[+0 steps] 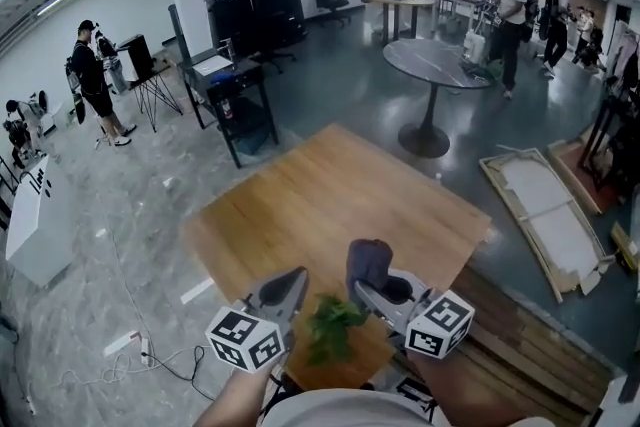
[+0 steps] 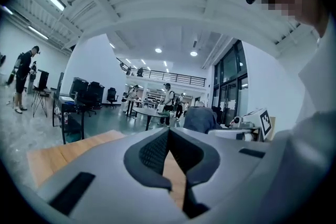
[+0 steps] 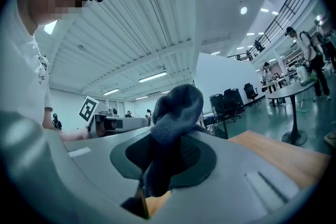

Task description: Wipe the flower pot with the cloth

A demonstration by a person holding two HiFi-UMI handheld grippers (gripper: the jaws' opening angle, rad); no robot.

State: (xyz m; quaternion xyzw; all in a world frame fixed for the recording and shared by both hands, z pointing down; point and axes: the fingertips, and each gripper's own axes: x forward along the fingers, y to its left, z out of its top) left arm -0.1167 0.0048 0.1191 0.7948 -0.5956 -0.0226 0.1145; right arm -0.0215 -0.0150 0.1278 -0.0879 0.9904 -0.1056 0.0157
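A small green plant (image 1: 333, 325) stands at the near edge of the wooden table (image 1: 330, 205), between my two grippers; its leaves hide the pot from the head view. My right gripper (image 1: 362, 290) is shut on a dark blue-grey cloth (image 1: 368, 260), which bunches up above the jaws (image 3: 176, 107). My left gripper (image 1: 295, 277) sits left of the plant, its jaws closed together with nothing between them (image 2: 168, 139). The left gripper view shows the cloth (image 2: 199, 119) off to the right. Neither gripper view shows the plant.
Wooden boards (image 1: 545, 215) lie on the floor to the right of the table. A black cart (image 1: 232, 100) and a round table (image 1: 435, 65) stand beyond it. Several people stand further off. A cable and power strip (image 1: 135, 345) lie on the floor at the left.
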